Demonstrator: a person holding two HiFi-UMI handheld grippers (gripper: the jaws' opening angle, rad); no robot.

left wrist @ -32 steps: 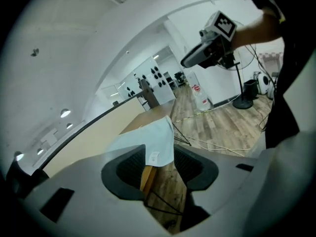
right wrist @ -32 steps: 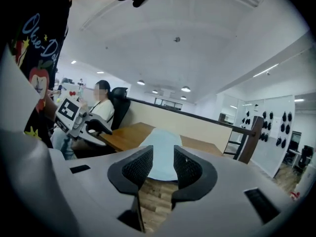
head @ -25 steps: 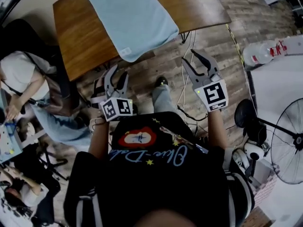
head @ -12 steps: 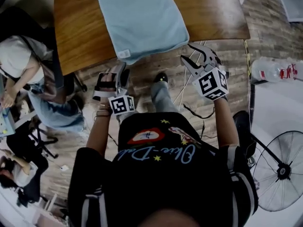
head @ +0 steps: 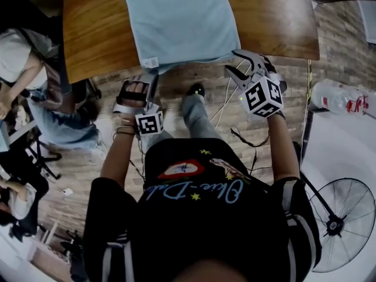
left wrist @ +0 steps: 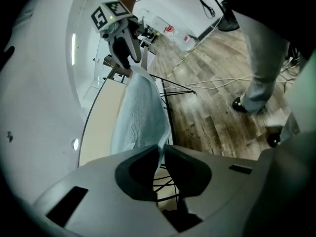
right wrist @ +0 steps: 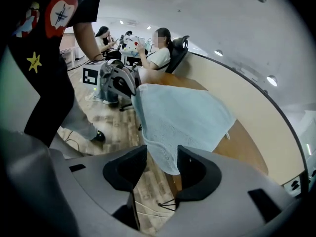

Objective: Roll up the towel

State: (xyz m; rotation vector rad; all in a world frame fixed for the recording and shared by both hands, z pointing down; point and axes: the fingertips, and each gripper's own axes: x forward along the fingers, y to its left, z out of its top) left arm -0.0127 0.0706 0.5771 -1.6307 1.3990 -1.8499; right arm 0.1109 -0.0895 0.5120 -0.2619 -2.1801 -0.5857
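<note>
Left gripper (left wrist: 162,151) fingers just closed, pinching towel (head: 179,19) corner at counter (head: 88,34) lower edge. Right gripper (right wrist: 162,158) fingers just opened, spread around other corner, not pressing.

**A:** What's getting cut off in the head view?

**B:** The far end of the towel (head: 179,19) and the tabletop (head: 88,46) both run off the top edge. The fan (head: 343,228) gets chopped by the right edge too.

**A:** And your left tool (left wrist: 162,152)?

**B:** My jaws have just been closing with the towel's corner between them. The tip of that corner disappears down behind the tool's body. From up top, the pinch is way too small to tell.
</note>
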